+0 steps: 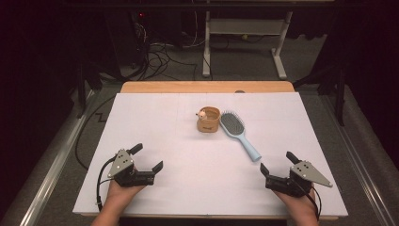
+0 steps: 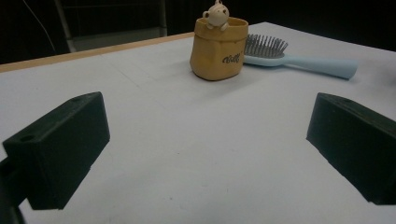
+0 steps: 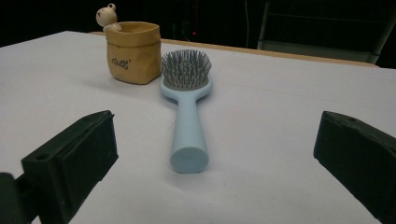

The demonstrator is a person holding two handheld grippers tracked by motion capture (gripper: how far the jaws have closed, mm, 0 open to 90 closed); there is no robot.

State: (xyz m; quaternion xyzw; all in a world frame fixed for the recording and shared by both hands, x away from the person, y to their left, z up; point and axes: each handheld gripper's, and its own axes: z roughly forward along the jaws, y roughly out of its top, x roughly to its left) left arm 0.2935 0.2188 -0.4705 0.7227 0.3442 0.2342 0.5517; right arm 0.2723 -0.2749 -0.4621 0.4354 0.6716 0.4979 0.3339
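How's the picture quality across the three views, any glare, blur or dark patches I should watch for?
High view: table evenly lit, no glare, surroundings very dark, brush and pot clear. Left gripper view: pot fairly sharp, near black jaws soft, faint shadow beside the pot. Right gripper view: brush sharp, its bristles crisp, jaws blurred, background black.

One hairbrush (image 1: 239, 134), one tan pot (image 1: 208, 119), two claws (image 1: 149, 157) (image 1: 277, 164).

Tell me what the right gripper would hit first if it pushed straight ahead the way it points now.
Most likely the butt end of the light blue hairbrush handle, which lies almost dead ahead of the open right gripper; the yellow pouch-shaped cup sits farther back.
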